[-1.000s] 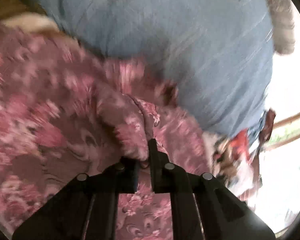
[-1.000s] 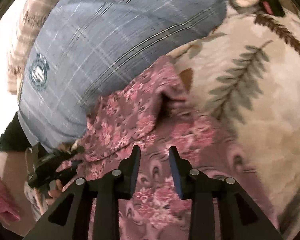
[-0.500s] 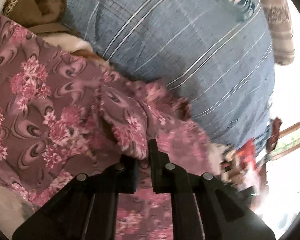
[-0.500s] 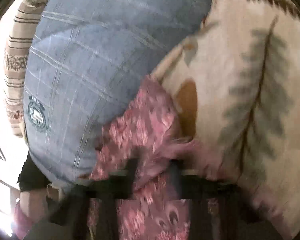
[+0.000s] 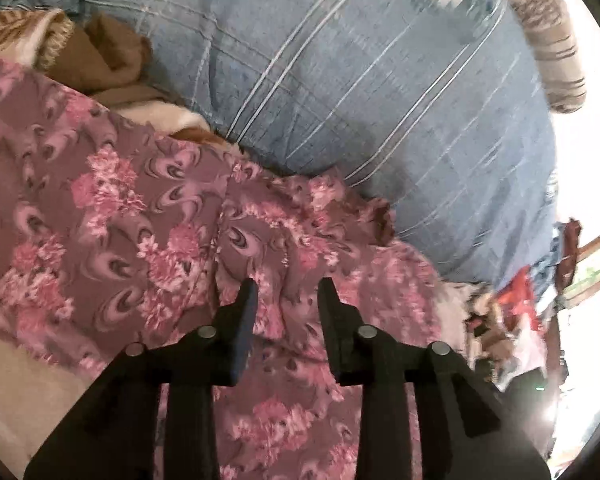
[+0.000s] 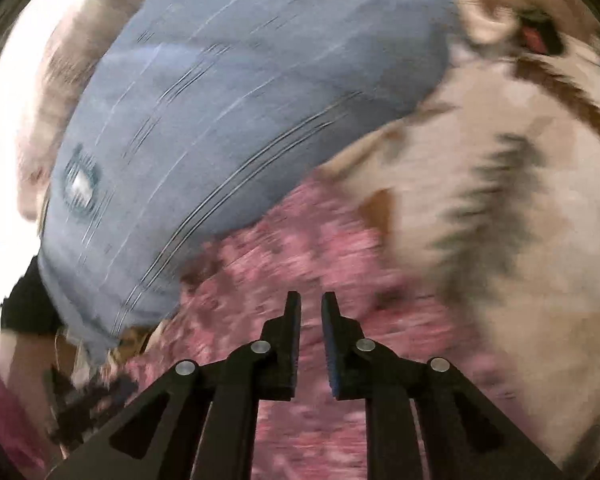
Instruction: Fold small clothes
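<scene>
A mauve cloth with pink flowers (image 5: 120,208) lies spread on the bed, one fold laid over along its middle. My left gripper (image 5: 288,286) hovers just over that fold. Its jaws are opening and stand apart; the cloth lies under them, not pinched. In the blurred right wrist view the same floral cloth (image 6: 300,248) lies below my right gripper (image 6: 311,298). Its jaws are opening too, with a narrow gap and nothing caught between the pads.
A big blue checked pillow (image 5: 360,80) borders the cloth at the back, also the blue pillow (image 6: 240,100) in the right view. A cream blanket with leaf prints (image 6: 480,200) covers the bed. A brown cloth (image 5: 108,60) and a striped bolster (image 5: 548,32) lie further back.
My left gripper was shut on a raised fold of the floral cloth and has let it go; the fold now lies flat. The right gripper closed on the cloth, then parted.
</scene>
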